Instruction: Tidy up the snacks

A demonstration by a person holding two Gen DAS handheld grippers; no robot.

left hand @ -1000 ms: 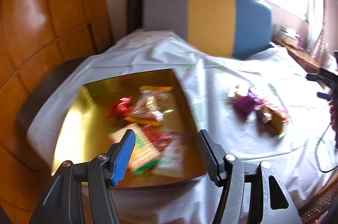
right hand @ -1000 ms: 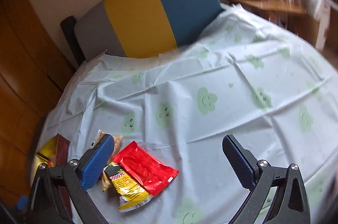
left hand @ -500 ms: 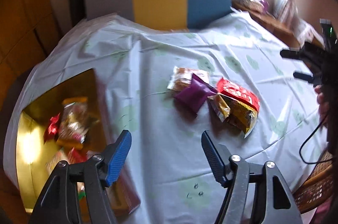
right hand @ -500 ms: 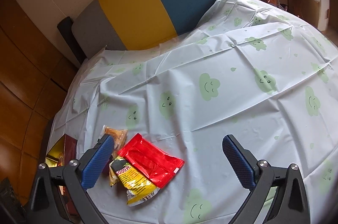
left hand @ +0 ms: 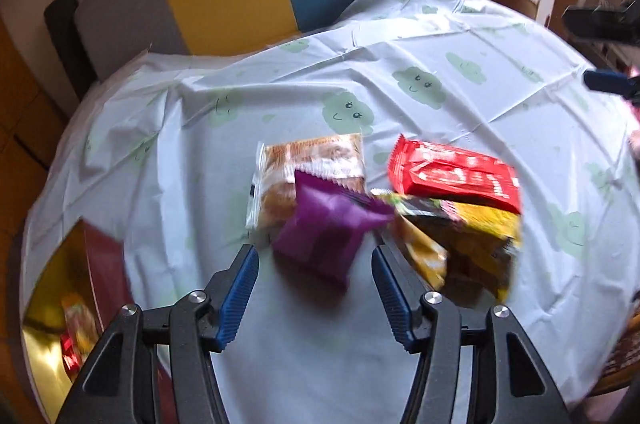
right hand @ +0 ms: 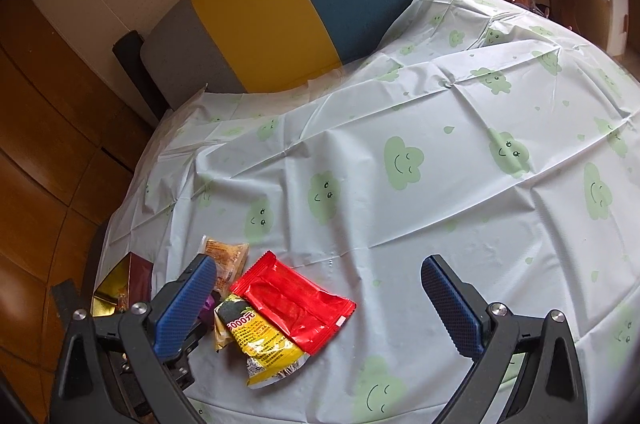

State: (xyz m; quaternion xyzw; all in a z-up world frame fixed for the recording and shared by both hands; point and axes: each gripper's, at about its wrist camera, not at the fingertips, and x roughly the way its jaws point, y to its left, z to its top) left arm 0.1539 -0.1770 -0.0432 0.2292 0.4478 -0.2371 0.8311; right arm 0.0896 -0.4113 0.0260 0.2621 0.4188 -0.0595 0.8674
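Our left gripper (left hand: 314, 294) is narrowing its jaws just short of the purple packet (left hand: 326, 230), gripping nothing yet; since that packet overlaps the clear pastry packet (left hand: 308, 172) on the tablecloth (left hand: 460, 144), we could drag both. Our right gripper (right hand: 322, 306) hangs wide and empty. Blur smears the labels, and the gold box (left hand: 52, 304) is cut off.

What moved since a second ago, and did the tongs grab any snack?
The left tongs swung away from the gold box over to the snack pile, and now point at the purple packet. Their jaws are closing, empty: nothing grabbed, nothing let go. The right tongs stayed open in place, and the red packet, yellow packet and orange-brown packet lie as before.
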